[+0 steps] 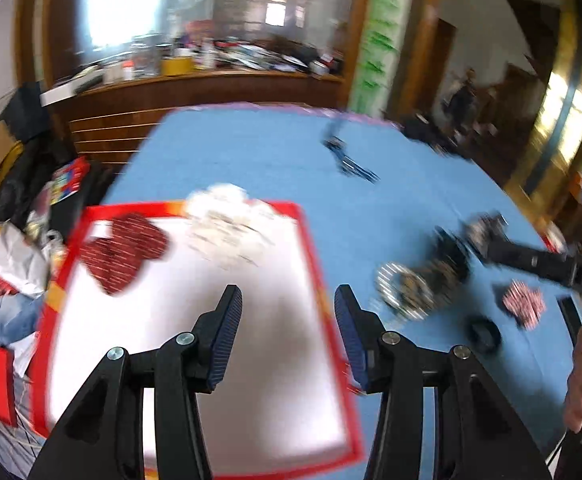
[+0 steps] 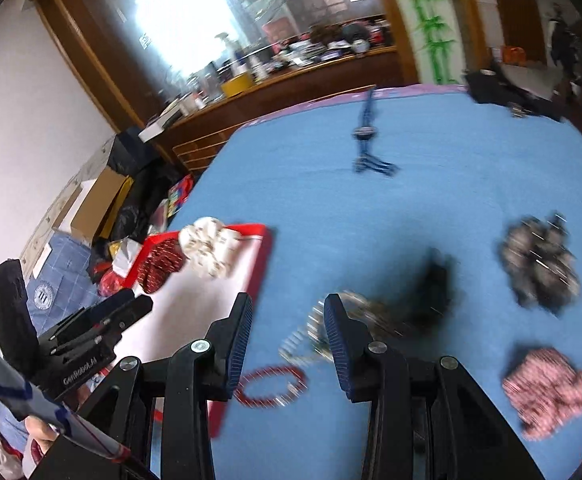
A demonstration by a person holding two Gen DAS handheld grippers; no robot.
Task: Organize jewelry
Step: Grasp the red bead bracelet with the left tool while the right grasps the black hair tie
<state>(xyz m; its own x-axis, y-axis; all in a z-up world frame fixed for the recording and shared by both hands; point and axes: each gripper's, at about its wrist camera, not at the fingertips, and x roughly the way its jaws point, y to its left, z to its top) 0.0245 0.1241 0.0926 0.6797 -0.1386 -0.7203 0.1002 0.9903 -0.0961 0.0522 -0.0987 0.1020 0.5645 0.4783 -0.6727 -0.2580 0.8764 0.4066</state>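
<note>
Over the red-rimmed tray (image 1: 311, 248), the left tool (image 1: 287, 334) gapes empty; right tool (image 2: 287, 338), likewise parted, hovers above a bead bracelet (image 2: 271, 388).

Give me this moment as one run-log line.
left gripper: open, empty, over red-rimmed tray | right gripper: open, empty, over jewelry pile

1. Motion blur smeared the pile of jewelry (image 1: 419, 284), so its separate pieces could not be told apart.
2. The white scrunchie (image 1: 227, 220) was blurred.
3. The red-rimmed tray (image 1: 313, 264) was cut off at the left wrist view's bottom edge.
</note>
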